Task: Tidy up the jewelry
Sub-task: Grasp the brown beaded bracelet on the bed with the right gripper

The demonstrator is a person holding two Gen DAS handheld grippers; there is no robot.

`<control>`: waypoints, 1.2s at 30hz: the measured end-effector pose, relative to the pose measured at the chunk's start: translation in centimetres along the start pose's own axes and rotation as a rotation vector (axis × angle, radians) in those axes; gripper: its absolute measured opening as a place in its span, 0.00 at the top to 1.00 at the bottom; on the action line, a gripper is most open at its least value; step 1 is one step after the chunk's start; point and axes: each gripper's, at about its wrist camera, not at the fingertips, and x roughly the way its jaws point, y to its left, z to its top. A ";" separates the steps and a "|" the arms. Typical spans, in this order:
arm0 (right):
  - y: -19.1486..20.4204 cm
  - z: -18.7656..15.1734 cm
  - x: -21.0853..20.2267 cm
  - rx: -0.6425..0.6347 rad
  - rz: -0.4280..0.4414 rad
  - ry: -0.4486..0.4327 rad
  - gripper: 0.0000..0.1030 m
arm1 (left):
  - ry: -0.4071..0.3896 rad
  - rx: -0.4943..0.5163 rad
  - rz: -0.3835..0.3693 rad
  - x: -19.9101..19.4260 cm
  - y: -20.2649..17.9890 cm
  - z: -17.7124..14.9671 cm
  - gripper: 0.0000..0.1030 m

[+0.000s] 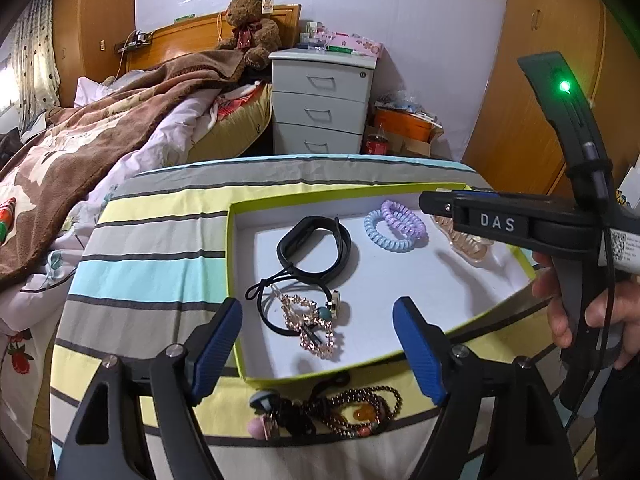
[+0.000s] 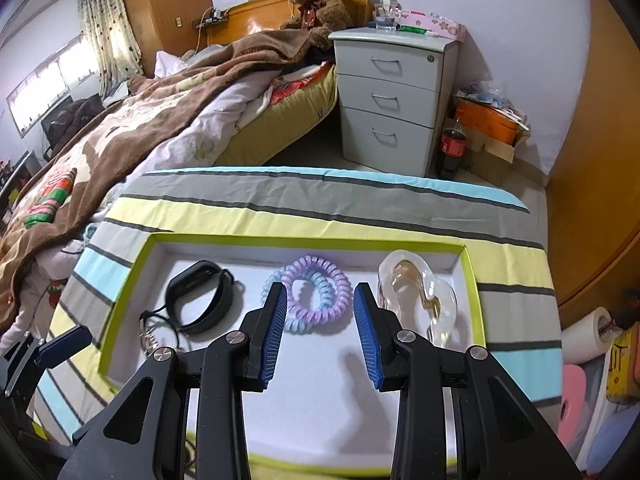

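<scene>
Left wrist view shows your left gripper (image 1: 318, 346) with its blue fingers (image 1: 218, 346) wide apart and holding nothing. It hangs over the near edge of the tray (image 1: 236, 280), a flat white box with a green rim on the striped cloth (image 1: 152, 240). Between the fingers, inside the tray, you can see a gold bead chain (image 1: 310, 326) lying on top of a black cord loop (image 1: 272, 308). Behind them sit the black wristband (image 1: 314, 246) and the two curly hair ties (image 1: 396, 226), one blue and one purple, touching each other. A clear hair clip (image 1: 468, 246) lies at the far right, partly hidden behind your right gripper (image 1: 430, 202). Outside the tray, just in front of its near rim, a pile of brown beads (image 1: 348, 410) rests on the cloth.

Right wrist view shows your right gripper's fingers (image 2: 274, 330) a little apart, holding nothing, above the tray floor near the curly ties.
</scene>
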 end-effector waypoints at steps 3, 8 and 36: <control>0.3 -0.6 -1.2 0.002 0.007 -0.016 0.65 | -0.015 -0.004 0.000 -1.0 0.1 -0.2 0.23; 0.7 -2.0 -3.6 0.013 0.030 -0.055 0.65 | -0.047 -0.019 -0.003 -3.0 0.7 -1.0 0.22; 8.8 -10.3 -1.6 -0.173 0.243 0.027 0.55 | -0.074 -0.221 0.054 -7.6 9.0 -8.3 0.22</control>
